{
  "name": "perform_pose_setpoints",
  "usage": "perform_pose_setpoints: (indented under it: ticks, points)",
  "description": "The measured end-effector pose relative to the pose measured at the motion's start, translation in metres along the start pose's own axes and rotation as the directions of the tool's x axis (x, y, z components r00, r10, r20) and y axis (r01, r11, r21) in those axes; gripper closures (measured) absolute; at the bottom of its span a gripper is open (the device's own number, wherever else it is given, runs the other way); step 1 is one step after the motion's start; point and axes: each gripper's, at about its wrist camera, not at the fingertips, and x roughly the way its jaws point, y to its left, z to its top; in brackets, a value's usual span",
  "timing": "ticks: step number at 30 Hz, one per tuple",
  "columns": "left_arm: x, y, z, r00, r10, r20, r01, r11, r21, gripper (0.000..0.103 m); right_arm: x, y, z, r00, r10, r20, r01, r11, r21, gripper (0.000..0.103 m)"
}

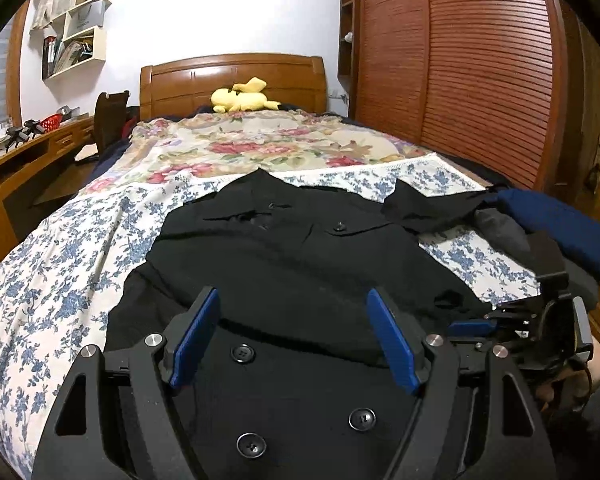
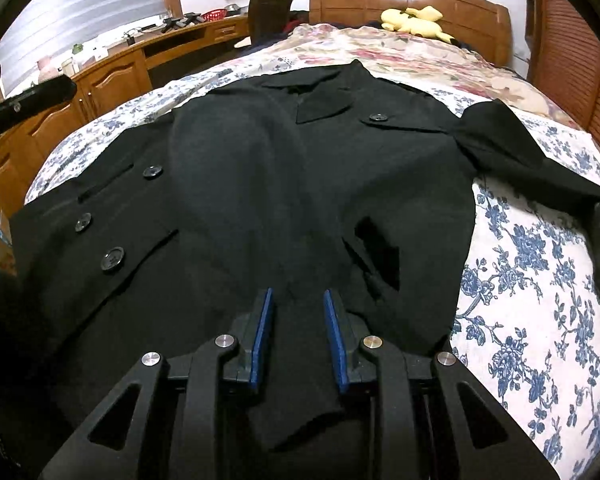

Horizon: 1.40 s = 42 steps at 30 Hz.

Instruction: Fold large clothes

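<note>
My right hand-held gripper (image 2: 296,300) grasps a fold of the black coat (image 2: 260,168) between narrowed pads; my left hand-held gripper (image 1: 292,300) hangs released above its buttons. The coat lies spread on the bed (image 1: 52,264), collar toward twelve o'clock, yellow plush toy (image 1: 242,98) beyond.

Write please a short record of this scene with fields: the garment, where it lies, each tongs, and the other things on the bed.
garment: black coat, spread flat, front side up, buttons visible, collar toward the headboard
surface: bed with blue floral sheet
left tongs: open wide above the coat's lower part, nothing between the pads
right tongs: pads narrowly apart, a fold of coat fabric between them; a firm grip cannot be told
other things: yellow plush toy by the headboard; dark blue cloth at the bed's right edge
</note>
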Motion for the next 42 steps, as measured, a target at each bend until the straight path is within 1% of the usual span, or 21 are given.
perform_pose_setpoints:
  ticks: [3, 5, 9, 12, 15, 20, 23, 28, 32, 34, 37, 40, 42]
  points:
    - [0.002, -0.004, 0.003, 1.000, -0.013, -0.020, 0.013, 1.000, 0.009, 0.026, 0.002, -0.002, 0.003, 1.000, -0.013, 0.011, 0.013, 1.000, -0.003, 0.076]
    - [0.002, -0.007, 0.006, 1.000, -0.021, -0.019, 0.021, 0.999, 0.027, 0.026, -0.010, -0.004, -0.001, 0.999, -0.019, 0.049, 0.020, 1.000, -0.010, 0.076]
    - [0.007, -0.014, 0.008, 1.000, -0.023, -0.021, 0.024, 0.998, 0.066, 0.026, -0.030, -0.011, 0.003, 0.992, -0.014, 0.126, 0.013, 1.000, 0.011, 0.076]
    - [0.020, -0.015, 0.005, 0.998, -0.036, -0.041, 0.039, 0.997, 0.071, 0.026, -0.037, -0.015, 0.002, 0.988, -0.009, 0.153, 0.005, 1.000, 0.028, 0.076]
    - [0.037, -0.014, 0.004, 0.997, -0.054, -0.060, 0.058, 0.996, 0.068, 0.026, -0.031, -0.019, -0.004, 0.990, -0.014, 0.138, 0.010, 1.000, 0.030, 0.076]
    - [0.067, -0.013, 0.000, 0.995, -0.061, -0.084, 0.066, 0.996, 0.063, 0.026, -0.005, -0.017, -0.009, 0.997, -0.037, 0.064, 0.034, 0.999, 0.034, 0.076]
    - [0.082, -0.013, -0.004, 0.994, -0.067, -0.091, 0.073, 0.995, 0.069, 0.026, 0.008, -0.013, -0.011, 0.998, -0.048, 0.044, 0.047, 0.998, 0.032, 0.076]
    - [0.100, -0.011, -0.012, 0.993, -0.077, -0.094, 0.083, 0.995, 0.057, 0.026, 0.010, -0.017, -0.012, 0.998, -0.018, 0.064, 0.015, 0.998, 0.055, 0.075]
    - [0.115, -0.010, -0.022, 0.986, -0.103, -0.128, 0.109, 0.993, 0.040, 0.026, 0.010, -0.019, -0.016, 0.997, 0.003, 0.074, -0.007, 0.998, 0.063, 0.073]
    - [0.116, -0.011, -0.022, 0.985, -0.111, -0.130, 0.117, 0.992, 0.041, 0.026, 0.009, -0.021, -0.018, 0.997, 0.014, 0.078, -0.020, 0.997, 0.070, 0.072]
    - [0.111, -0.012, -0.022, 0.986, -0.125, -0.109, 0.131, 0.990, 0.044, 0.026, 0.007, -0.026, -0.018, 0.996, 0.034, 0.081, -0.042, 0.995, 0.090, 0.071]
    - [0.112, -0.011, -0.022, 0.986, -0.128, -0.109, 0.133, 0.990, 0.043, 0.026, -0.003, -0.032, -0.016, 0.995, 0.031, 0.098, -0.042, 0.993, 0.115, 0.071]
    - [0.113, -0.010, -0.023, 0.984, -0.134, -0.115, 0.139, 0.990, 0.035, 0.026, -0.014, -0.039, -0.014, 0.992, 0.011, 0.123, -0.026, 0.992, 0.127, 0.071]
